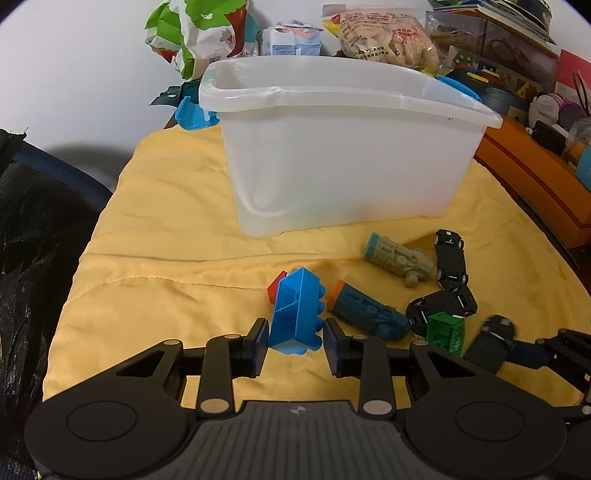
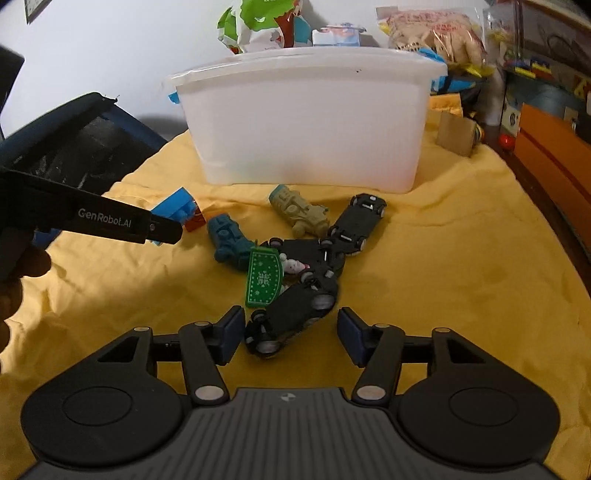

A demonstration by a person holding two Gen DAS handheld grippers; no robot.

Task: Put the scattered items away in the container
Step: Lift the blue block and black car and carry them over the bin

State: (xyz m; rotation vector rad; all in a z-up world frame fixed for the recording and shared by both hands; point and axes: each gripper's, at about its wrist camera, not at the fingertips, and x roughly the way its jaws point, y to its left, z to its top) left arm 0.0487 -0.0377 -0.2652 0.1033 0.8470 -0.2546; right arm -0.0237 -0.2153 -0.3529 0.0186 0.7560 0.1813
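Nearest in the left wrist view, the left gripper (image 1: 295,338) stands with its pads close on either side of a blue building block (image 1: 297,312). The block is tilted, studs toward 3 o'clock, hollow underside toward 9 o'clock; whether the pads actually press it cannot be told. A small red block (image 1: 276,287) peeks from behind it at 11 o'clock.

In the right wrist view, the right gripper (image 2: 291,334) is spread wide around an overturned black toy car (image 2: 291,315), wheels up, lying diagonally. Its left pad sits just beside the car's near end; the right pad is apart from it.

Crowding that car at 12 o'clock is a green patterned piece (image 2: 263,277), with a small white figure (image 2: 293,265) just behind it and a second black car (image 2: 306,251) touching both. A third black car (image 2: 356,221) lies belly-up toward 1 o'clock. A dark teal toy vehicle (image 2: 227,242) lies at 11 o'clock, and a pale olive toy vehicle (image 2: 299,212) beyond it, near the bin.

All rest on a rumpled yellow cloth (image 2: 443,277). Farther off, at 12 o'clock, stands the translucent white container (image 2: 306,129), upright; its inside is hidden from both cameras. Behind it are snack bags (image 1: 384,37) and a green-and-white bag (image 1: 192,33); an orange box (image 1: 532,173) sits at 2 o'clock.
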